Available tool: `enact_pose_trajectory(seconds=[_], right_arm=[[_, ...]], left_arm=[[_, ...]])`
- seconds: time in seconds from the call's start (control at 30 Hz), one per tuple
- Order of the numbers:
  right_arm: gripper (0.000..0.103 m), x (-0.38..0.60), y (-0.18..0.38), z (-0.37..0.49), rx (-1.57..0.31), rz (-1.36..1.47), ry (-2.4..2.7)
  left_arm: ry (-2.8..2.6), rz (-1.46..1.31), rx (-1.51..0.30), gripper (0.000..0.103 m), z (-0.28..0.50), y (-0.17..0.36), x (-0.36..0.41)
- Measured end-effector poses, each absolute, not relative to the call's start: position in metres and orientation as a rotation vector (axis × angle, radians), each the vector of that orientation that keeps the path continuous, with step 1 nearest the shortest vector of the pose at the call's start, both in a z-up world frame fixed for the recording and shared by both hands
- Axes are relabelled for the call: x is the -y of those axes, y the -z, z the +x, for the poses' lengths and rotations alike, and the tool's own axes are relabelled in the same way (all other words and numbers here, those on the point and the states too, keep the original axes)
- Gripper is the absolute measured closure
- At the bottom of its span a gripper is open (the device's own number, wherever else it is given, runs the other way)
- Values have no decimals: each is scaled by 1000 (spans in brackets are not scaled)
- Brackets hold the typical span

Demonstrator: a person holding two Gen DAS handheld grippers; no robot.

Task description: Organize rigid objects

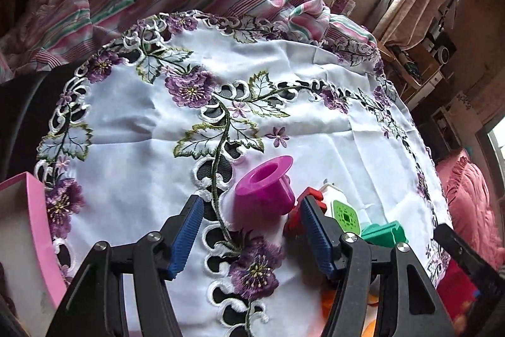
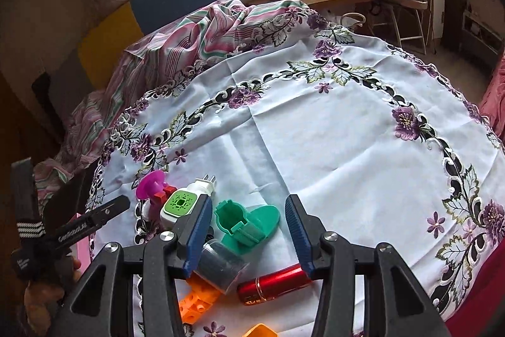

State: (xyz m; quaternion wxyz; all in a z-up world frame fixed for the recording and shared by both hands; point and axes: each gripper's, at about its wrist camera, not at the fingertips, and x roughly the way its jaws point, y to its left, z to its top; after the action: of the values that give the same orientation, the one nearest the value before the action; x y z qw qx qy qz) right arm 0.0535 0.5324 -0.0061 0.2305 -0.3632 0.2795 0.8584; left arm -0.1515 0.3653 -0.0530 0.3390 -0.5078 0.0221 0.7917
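left fingers: my left gripper (image 1: 249, 229) stands partly open, nothing gripped; the magenta flanged piece (image 1: 263, 185) sits just ahead of the tips, nearer the right-hand pad.
right fingers: my right gripper (image 2: 247, 229) is open too, holding nothing, above the green plastic part (image 2: 246, 223) and the red metal tube (image 2: 271, 281).
where things are: small objects cluster on the counter's embroidered cloth (image 1: 142, 116); white plug-in unit (image 2: 186, 201) beside the magenta piece.
target bin: pink box (image 1: 34, 226) at my left, probably the destination.
handling: the magenta piece looks like hard, light, smooth plastic; it should not deform.
hold: across the round barrel below the flange, since the flange would stop it slipping.
risk: it may roll or tip when nudged.
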Motion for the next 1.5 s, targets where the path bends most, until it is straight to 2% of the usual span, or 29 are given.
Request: enact_pose_trajectory(seconds=[0.07,0.13,0.17,0.2,0.23,0.27,0.3,0.33,0.37,0.57,0.63,0.67,0.8,0.97,1.1,1.13,1.23,1.33,1.4,1.43,1.47,1.5], right_arm=[[54,-533,7,53,-781,-1002,-2362],[54,-533,7,53,-786,-1006,-2365],[53,-533,7,52,-789,-1008,-2367],[53,-533,8,52,-793,-1010,-2367],[53,-533,8,51,-796,-1013,-2369],[53,-533,8,51,-799,-1013,-2369],[53,-533,8,51,-799,-1012,-2368],[53,-534,8,51,-800,-1010,-2366],[53,-535,9,52,-803,-1009,-2363],[53,-539,10,55,-834,-997,-2352],[53,-539,10,55,-845,-995,-2363],[53,-539,10,54,-849,-996,-2372],[55,-531,9,49,-891,-1017,-2467],[56,-512,11,36,-852,-1111,-2560],[56,-494,21,23,-739,-1251,-2586],[54,-489,24,20,-698,-1285,-2581],[38,-477,35,12,-562,-1387,-2555],[38,-466,44,6,-433,-1447,-2534],[38,-465,50,4,-378,-1469,-2503],[41,-466,53,3,-375,-1483,-2487],[56,-466,55,2,-369,-1489,-2477],[56,-466,56,2,-353,-1492,-2472]], left_arm=[[-2064,-1361,-31,35,-160,59,-373],[-2094,-1365,-13,28,-166,62,-379],[-2106,-1366,-13,20,-169,63,-383],[-2111,-1371,-20,19,-171,65,-386],[-2111,-1378,-34,20,-173,69,-390],[-2107,-1382,-48,29,-174,73,-393],[-2083,-1385,-76,52,-174,77,-398],[-2049,-1384,-109,60,-172,82,-403],[-2043,-1374,-141,65,-168,85,-406],[-2059,-1322,-126,73,-157,76,-382],[-2084,-1294,-134,80,-152,68,-369],[-2093,-1288,-140,90,-149,65,-362],[-2099,-1255,-167,94,-132,58,-340],[-2056,-1236,-169,94,-112,56,-324],[-2014,-1235,-161,95,-95,55,-312],[-1995,-1242,-147,95,-93,54,-308],[-1884,-1261,-115,95,-82,53,-301],[-1824,-1211,-189,95,-71,49,-305],[-1787,-1199,-231,90,-67,49,-310],[-1808,-1200,-249,82,-68,50,-311],[-1843,-1205,-254,58,-69,50,-310],[-1873,-1210,-225,36,-72,49,-305]])
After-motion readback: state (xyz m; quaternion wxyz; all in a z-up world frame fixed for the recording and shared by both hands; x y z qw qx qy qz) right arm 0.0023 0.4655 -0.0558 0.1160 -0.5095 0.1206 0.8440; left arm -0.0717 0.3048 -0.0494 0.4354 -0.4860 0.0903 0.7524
